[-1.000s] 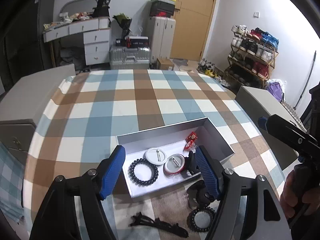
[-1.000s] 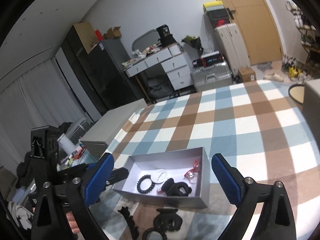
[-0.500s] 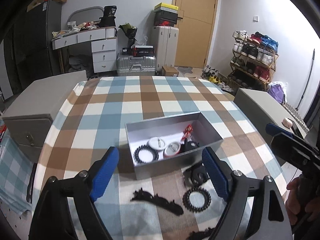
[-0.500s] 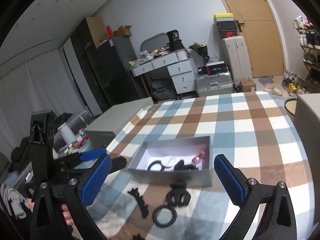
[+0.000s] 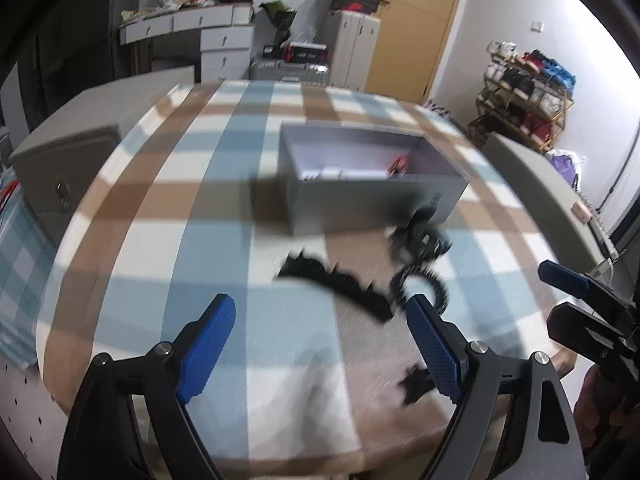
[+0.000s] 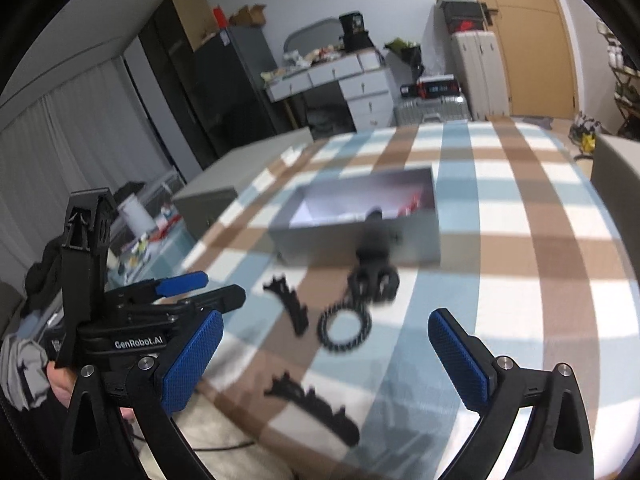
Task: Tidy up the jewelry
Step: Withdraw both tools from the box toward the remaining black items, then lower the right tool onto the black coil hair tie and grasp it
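A grey box [image 5: 360,196] [image 6: 360,236] stands on the plaid table and holds white round pieces and a red item [image 5: 400,165]. In front of it lie a black claw clip [image 5: 420,236] [image 6: 374,280], a black coil ring [image 5: 420,288] [image 6: 345,330], a long black toothed clip [image 5: 336,284] [image 6: 290,304] and another toothed clip near the table's front edge [image 6: 312,408] [image 5: 416,384]. My left gripper [image 5: 320,352] is open and empty, above the table's near edge. My right gripper [image 6: 324,364] is open and empty, above the near clip. Both views are blurred.
A grey cabinet [image 5: 72,148] flanks the table on the left, another [image 5: 532,184] on the right. Behind are a white drawer desk [image 5: 192,36], suitcases [image 5: 348,36], a wooden door [image 5: 412,24] and a shoe rack [image 5: 524,88].
Both grippers have pulled back from the box toward the table's near edge and dropped lower. The box and the loose black pieces now lie farther ahead. Both stay open and empty.
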Demonstrator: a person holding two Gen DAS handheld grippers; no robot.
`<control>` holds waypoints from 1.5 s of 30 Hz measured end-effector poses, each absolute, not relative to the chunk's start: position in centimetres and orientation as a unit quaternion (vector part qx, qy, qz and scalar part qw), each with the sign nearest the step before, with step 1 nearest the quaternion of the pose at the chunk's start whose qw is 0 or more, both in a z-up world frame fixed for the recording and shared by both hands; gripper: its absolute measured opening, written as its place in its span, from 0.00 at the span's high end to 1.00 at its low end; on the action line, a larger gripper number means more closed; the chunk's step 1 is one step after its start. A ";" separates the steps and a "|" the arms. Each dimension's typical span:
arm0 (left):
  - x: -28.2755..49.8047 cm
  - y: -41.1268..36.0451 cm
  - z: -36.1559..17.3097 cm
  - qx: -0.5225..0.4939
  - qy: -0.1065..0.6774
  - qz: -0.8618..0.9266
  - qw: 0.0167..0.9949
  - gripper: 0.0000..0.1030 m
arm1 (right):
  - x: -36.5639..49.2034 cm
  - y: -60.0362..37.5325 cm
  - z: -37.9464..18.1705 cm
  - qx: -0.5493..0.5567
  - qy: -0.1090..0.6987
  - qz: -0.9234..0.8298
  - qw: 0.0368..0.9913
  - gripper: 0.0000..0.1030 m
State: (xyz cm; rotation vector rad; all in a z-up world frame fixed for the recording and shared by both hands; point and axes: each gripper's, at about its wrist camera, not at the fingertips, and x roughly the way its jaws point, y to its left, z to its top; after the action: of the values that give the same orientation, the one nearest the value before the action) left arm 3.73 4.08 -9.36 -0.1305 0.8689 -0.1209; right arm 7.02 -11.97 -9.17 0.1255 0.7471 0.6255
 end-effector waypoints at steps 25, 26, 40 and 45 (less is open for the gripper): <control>1.3 6.3 -11.4 -0.092 0.434 -0.038 0.896 0.18 | 10.1 -6.0 -13.8 -0.056 0.394 0.268 0.877 0.18; 1.3 6.3 -11.5 -0.093 0.434 -0.037 0.896 0.18 | 10.1 -5.8 -13.9 -0.061 0.394 0.268 0.877 0.21; 1.1 6.9 -11.6 -0.101 0.436 -0.032 0.894 0.18 | 10.6 -5.4 -14.8 -0.097 0.400 0.249 0.877 0.46; 1.2 7.0 -11.7 -0.102 0.438 -0.031 0.893 0.18 | 9.8 -4.4 -14.8 -0.148 0.382 0.246 0.878 0.54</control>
State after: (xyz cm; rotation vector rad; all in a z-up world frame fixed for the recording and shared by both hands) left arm 1.19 7.00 -11.69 -0.2116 0.9088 -0.0648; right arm 9.82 -4.40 -14.83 -0.3083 0.7971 0.5122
